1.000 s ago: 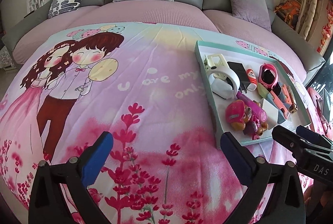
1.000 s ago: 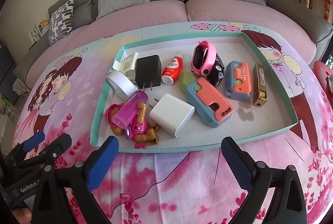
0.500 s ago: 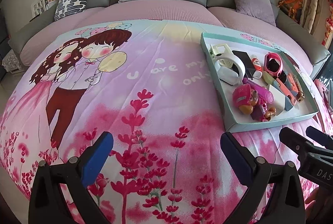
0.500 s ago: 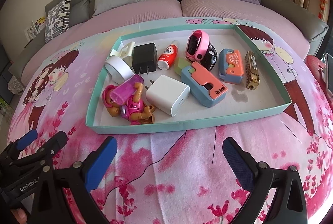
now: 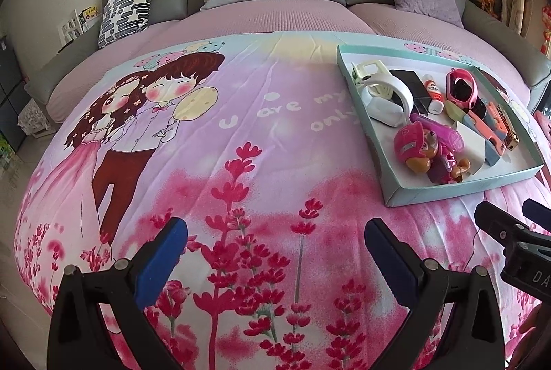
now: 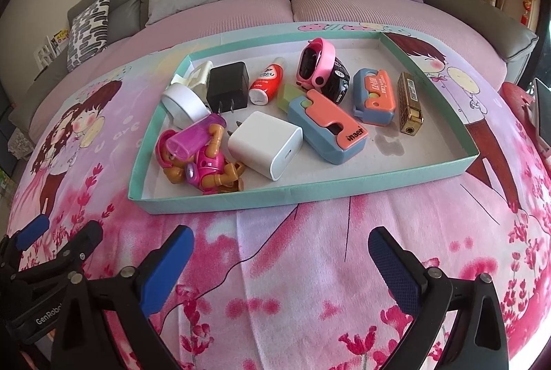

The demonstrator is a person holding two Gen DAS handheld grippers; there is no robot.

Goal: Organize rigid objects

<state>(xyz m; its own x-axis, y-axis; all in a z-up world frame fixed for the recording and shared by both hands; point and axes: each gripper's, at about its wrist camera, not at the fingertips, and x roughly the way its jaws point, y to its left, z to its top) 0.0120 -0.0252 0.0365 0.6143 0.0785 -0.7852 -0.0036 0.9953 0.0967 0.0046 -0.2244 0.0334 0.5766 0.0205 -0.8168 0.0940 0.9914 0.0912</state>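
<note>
While the tray (image 6: 310,194) of small rigid objects sat just ahead of your right gripper (image 6: 280,263), you held both tools spread wide and grasping nothing. Your left gripper (image 5: 275,253) hovered over bare printed quilt (image 5: 241,136), tray ahead to its right. The white charger (image 6: 265,144) and toy pup (image 6: 203,163) lay nearest your right fingers, likely because everything was gathered for sorting.

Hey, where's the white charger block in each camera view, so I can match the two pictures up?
Left wrist view: the white charger block sits at the right, in the near end of the tray, partly hidden behind the pink toy dog.
Right wrist view: it lies in the middle of the picture, just right of the toy dog.
Shared landmark: the pink toy dog beside it.
</note>
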